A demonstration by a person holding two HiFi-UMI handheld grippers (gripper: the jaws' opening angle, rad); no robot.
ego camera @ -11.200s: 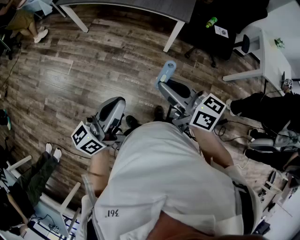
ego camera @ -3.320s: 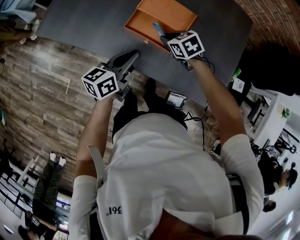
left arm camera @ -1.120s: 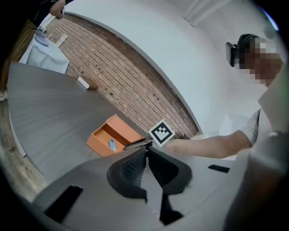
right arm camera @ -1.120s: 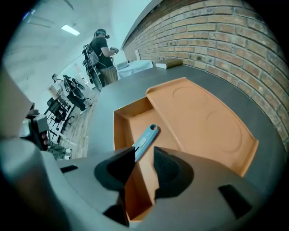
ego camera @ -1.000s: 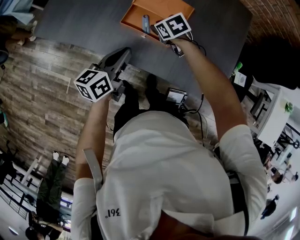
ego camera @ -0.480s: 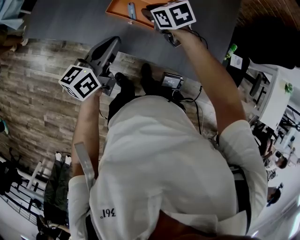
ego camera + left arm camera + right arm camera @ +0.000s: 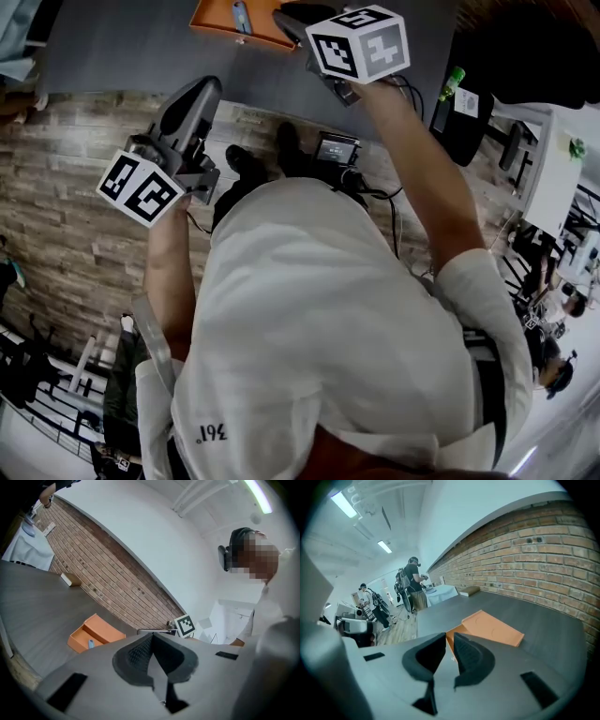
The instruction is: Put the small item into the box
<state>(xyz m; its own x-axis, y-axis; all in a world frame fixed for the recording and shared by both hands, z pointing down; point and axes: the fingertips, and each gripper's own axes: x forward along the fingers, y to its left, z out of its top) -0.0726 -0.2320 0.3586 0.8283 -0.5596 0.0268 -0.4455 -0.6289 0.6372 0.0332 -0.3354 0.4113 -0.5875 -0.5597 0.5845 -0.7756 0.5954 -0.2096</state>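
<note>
Inside orange box [image 7: 211, 17] we see small item [image 7: 242, 16]: short pale-blue cylinder lying flat. Left gripper [image 7: 151, 637] jaws together, empty; right gripper [image 7: 449, 644] jaws just been closing, narrow gap, nothing between.

The only print that can be read is a small dark mark [image 7: 211, 433] low on the white shirt [image 7: 319, 309], near its left edge. Seen upside down, it looks like 361°. Above the shirt, the left cube [image 7: 141, 187] and the right cube [image 7: 359, 44] carry black-and-white square markers without letters. A white label [image 7: 466, 101] above the shirt's right shoulder is too small to read.
</note>
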